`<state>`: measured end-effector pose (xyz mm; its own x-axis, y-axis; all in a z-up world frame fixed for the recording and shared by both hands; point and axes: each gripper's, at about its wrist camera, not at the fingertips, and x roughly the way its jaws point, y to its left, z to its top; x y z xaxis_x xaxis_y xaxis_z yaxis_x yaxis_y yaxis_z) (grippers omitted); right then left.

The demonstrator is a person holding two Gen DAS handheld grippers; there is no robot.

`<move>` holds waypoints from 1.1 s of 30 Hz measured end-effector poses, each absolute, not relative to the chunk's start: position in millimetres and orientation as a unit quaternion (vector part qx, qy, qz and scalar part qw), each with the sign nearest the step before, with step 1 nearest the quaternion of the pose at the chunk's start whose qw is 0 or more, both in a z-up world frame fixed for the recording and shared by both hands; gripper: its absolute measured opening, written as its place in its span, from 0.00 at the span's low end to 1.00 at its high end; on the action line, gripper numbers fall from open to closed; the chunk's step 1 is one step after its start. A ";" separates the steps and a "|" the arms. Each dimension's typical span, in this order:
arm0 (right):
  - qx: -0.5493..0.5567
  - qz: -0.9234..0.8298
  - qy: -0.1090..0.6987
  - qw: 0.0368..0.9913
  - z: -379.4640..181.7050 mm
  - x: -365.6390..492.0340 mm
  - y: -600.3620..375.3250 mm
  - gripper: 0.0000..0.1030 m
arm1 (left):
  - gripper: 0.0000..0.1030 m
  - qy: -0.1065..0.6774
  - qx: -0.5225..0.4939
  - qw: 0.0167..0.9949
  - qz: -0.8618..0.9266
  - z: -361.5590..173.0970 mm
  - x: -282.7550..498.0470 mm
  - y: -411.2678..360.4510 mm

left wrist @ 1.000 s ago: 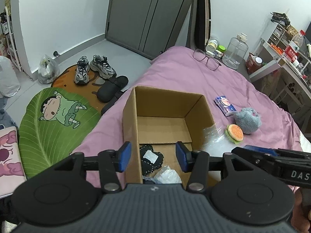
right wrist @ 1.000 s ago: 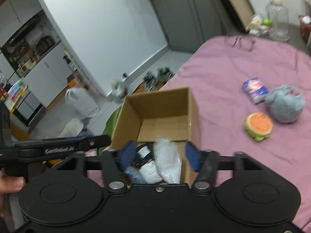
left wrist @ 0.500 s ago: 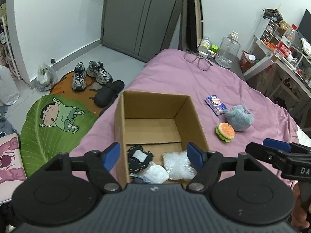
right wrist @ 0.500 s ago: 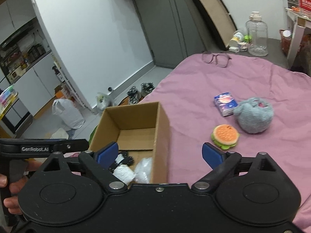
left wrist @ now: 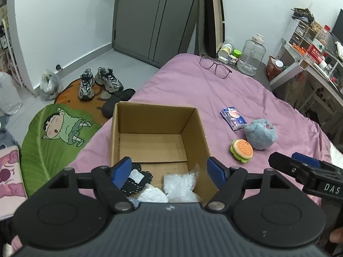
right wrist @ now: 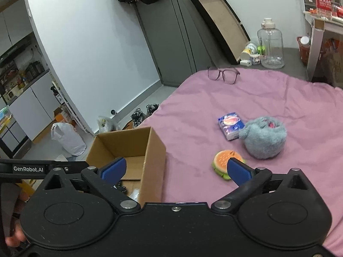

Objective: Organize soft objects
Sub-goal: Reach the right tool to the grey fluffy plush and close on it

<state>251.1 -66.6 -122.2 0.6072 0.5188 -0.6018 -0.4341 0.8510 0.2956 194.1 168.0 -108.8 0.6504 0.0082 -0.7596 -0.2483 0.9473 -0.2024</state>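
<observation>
Soft objects: a burger-shaped plush [right wrist: 227,161] and a grey fluffy toy [right wrist: 264,137] lie on the pink bed [right wrist: 268,98], just beside each other, to the right of the box.
Tissue pack: a small blue packet [right wrist: 231,126] rests on the bed beside the grey toy, on its far side.
Cardboard box: an open brown box [left wrist: 158,126] stands upright on the bed near its left edge.
Box contents: a black lacy item [left wrist: 137,181], a white soft piece [left wrist: 152,196] and a clear crinkled bag [left wrist: 181,185] lie at the near end of the box floor.
Left claw: the left claw [left wrist: 169,169] hovers over the near end of the box, blue fingers spread apart, holding nothing.
Right claw: the right claw [right wrist: 175,169] is spread wide and empty, one finger over the box, the other in front of the burger plush.
Glasses: a pair of glasses [right wrist: 224,73] lies at the far end of the bed.
Floor: sneakers [left wrist: 98,82] and a green leaf-shaped cartoon mat [left wrist: 53,132] sit left of the bed.
</observation>
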 end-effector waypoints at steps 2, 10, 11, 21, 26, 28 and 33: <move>0.055 0.267 0.350 0.896 -121.6 255.7 -70.1 1.00 | 0.74 0.413 -0.143 0.896 0.080 -108.0 198.3 163.7; 0.078 0.262 0.368 0.889 -118.3 289.7 -91.8 1.00 | 0.74 0.417 -0.138 0.895 0.082 -100.3 214.7 145.0; 0.079 0.259 0.368 0.889 -118.2 292.8 -94.7 1.00 | 0.74 0.415 -0.133 0.896 0.080 -98.6 216.7 142.5; 0.101 0.240 0.394 0.882 -126.8 333.2 -130.6 1.00 | 0.74 0.417 -0.110 0.900 0.058 -94.0 248.9 108.1; 0.112 0.226 0.398 0.882 -128.1 353.8 -151.6 1.00 | 0.74 0.420 -0.102 0.900 0.053 -95.7 266.7 90.6; 0.117 0.222 0.399 0.882 -130.2 359.9 -157.7 1.00 | 0.74 0.423 -0.102 0.899 0.050 -96.9 274.3 83.7; 0.139 0.226 0.404 0.876 -148.0 368.2 -176.1 1.00 | 0.74 0.429 -0.088 0.898 0.045 -101.3 292.5 65.4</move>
